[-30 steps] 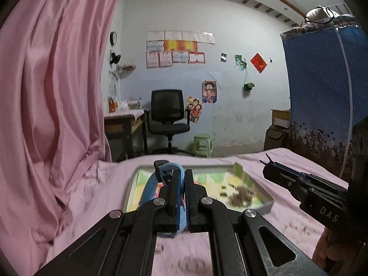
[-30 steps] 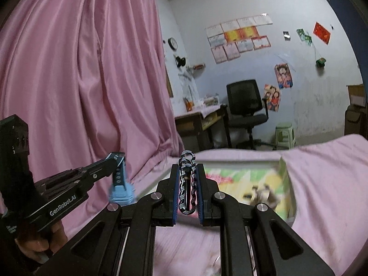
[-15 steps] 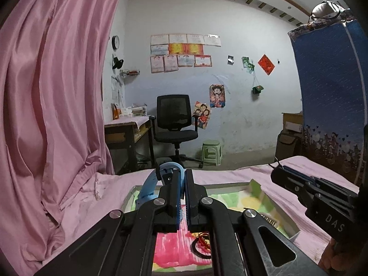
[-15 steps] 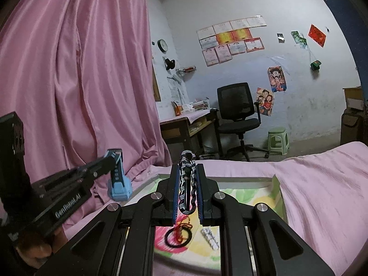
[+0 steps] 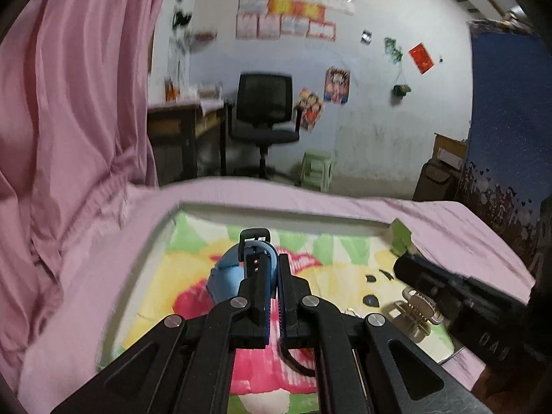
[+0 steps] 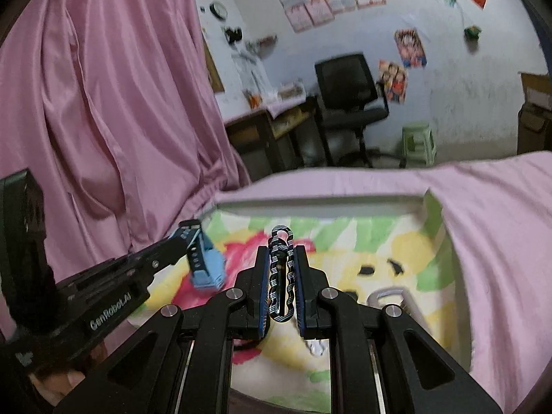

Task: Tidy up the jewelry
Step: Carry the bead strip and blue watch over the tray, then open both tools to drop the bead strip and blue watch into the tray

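My left gripper (image 5: pixel 267 269) is shut on a light blue watch band (image 5: pixel 227 272) with a black buckle, held just above the colourful cartoon-printed tray (image 5: pixel 165 227). In the right wrist view the same left gripper (image 6: pixel 193 241) comes in from the left with the blue watch band (image 6: pixel 207 269) hanging from its tip. My right gripper (image 6: pixel 282 258) is shut on a black-and-white braided bracelet (image 6: pixel 281 276), over the tray (image 6: pixel 431 203). A silver metal watch (image 5: pixel 419 310) lies in the tray's right part. A dark loop lies partly hidden under my left fingers.
The tray sits sunk in a pink sheet (image 5: pixel 448 220). A pink curtain (image 5: pixel 69 120) hangs at the left. Behind stand a black office chair (image 5: pixel 265 114), a wooden desk (image 5: pixel 172 131), a green stool (image 5: pixel 315 169) and a blue patterned wardrobe (image 5: pixel 507 120). A hand (image 6: pixel 58 386) holds the left gripper.
Both grippers have tilted down and moved lower over the tray, each still holding its piece. The tray now fills more of both views.
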Tool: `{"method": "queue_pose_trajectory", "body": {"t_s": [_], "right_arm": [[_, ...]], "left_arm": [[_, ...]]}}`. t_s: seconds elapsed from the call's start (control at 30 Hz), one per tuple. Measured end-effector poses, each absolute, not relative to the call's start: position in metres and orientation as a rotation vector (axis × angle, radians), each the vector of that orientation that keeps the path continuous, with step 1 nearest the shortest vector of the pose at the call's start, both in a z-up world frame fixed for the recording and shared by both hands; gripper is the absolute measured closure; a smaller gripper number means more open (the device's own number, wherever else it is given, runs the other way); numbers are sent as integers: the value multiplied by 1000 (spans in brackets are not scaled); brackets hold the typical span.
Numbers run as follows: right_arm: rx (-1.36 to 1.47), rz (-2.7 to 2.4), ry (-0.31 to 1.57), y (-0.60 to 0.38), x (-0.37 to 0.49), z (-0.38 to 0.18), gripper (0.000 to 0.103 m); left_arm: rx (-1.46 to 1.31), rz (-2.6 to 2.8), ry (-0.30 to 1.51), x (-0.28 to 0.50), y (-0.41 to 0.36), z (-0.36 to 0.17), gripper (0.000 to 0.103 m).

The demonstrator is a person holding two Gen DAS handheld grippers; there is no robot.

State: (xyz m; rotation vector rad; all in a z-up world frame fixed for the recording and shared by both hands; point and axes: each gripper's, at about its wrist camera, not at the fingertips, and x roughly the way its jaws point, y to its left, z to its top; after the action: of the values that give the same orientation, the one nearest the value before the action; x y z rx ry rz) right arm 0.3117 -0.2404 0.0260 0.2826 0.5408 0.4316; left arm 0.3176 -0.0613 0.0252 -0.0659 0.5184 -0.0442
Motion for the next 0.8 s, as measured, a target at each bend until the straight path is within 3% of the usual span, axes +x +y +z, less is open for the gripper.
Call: {"method": "queue_pose_trajectory", "body": {"t_s": [0.4,0.8], "right_arm": [[224,440,737,-224,327,-7,91],[196,424,795,-219,329,-15,90]], "left_arm": [[-106,-82,664,332,-52,9,99],[-98,-105,703,326,-52,3,98]]}}
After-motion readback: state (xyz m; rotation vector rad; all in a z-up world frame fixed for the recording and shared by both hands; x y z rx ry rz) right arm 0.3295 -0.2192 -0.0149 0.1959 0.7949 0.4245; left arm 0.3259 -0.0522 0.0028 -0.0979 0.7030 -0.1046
